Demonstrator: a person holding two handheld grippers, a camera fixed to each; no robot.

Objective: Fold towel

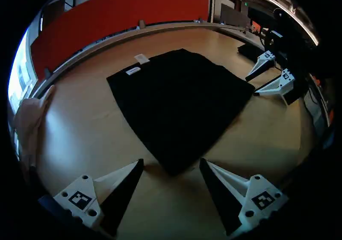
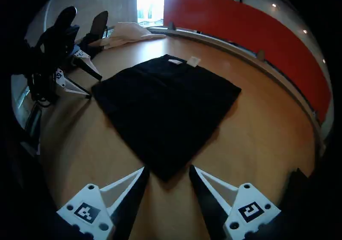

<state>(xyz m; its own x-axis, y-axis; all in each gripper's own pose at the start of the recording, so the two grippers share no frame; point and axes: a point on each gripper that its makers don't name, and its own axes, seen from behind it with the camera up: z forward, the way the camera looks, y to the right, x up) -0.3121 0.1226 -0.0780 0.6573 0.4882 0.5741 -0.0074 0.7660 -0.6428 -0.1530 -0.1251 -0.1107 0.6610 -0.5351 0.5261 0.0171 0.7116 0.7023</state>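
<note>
A black towel (image 1: 179,107) lies flat on the wooden table (image 1: 85,133), with a white tag (image 1: 133,71) near its far corner. My left gripper (image 1: 171,161) is open, and the towel's near corner lies between its fingertips. My right gripper (image 1: 251,87) appears at the towel's right corner, open and just off the cloth. In the right gripper view the towel (image 2: 166,107) spreads ahead, and my right gripper (image 2: 168,168) is open around that near corner. My left gripper (image 2: 95,88) sits open at the towel's left corner, held by a dark-sleeved arm.
A small white card (image 1: 142,59) lies just beyond the towel's far corner. A red panel (image 1: 119,13) runs along the table's far edge. A beige cloth (image 2: 128,30) is piled at one end of the table, and dark chairs (image 2: 98,24) stand behind it.
</note>
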